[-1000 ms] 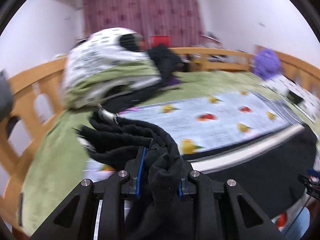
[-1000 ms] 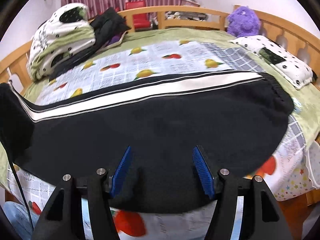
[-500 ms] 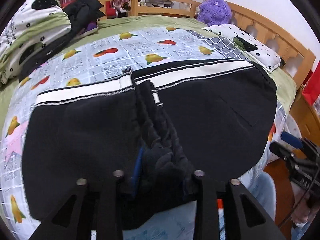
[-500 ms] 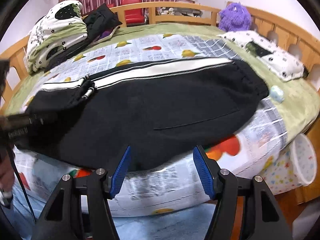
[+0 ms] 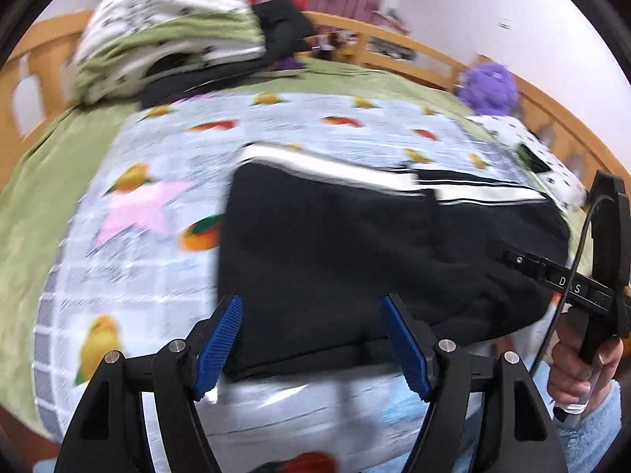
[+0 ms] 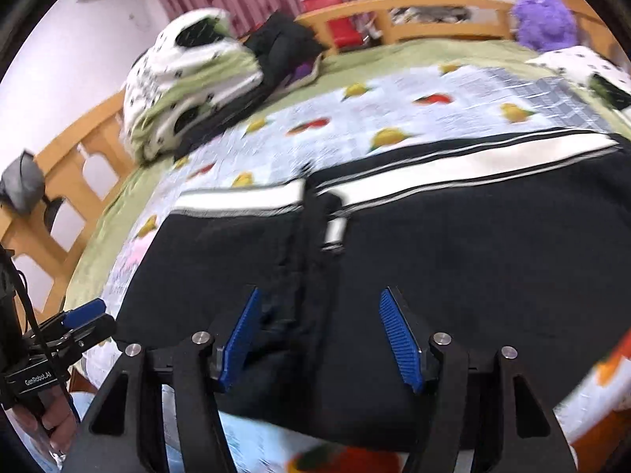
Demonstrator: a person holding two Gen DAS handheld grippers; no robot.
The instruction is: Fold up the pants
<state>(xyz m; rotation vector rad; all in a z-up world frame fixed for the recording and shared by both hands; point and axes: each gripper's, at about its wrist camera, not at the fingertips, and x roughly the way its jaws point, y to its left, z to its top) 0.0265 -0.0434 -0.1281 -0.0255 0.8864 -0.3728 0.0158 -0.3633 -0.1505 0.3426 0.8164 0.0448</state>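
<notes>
Black pants (image 5: 355,244) with a white side stripe lie folded over on the fruit-print sheet; in the right wrist view (image 6: 434,260) the folded leg end overlaps the body near the middle. My left gripper (image 5: 311,339) is open and empty, just above the pants' near left edge. My right gripper (image 6: 321,339) is open and empty over the near edge of the pants, at the overlap. The right gripper's handle shows in the left wrist view (image 5: 607,260), and the left gripper in the right wrist view (image 6: 84,317).
A fruit-print sheet (image 5: 157,181) covers a green bed with a wooden rail (image 6: 90,146). Rolled bedding (image 5: 165,35) and dark clothes (image 6: 280,43) lie at the back left. A purple plush toy (image 6: 544,19) and spotted pillow (image 5: 528,149) are at the back right.
My left gripper carried the pant leg over onto the body, let it go and opened. It has drawn back to the left. My right gripper stayed open and shifted left.
</notes>
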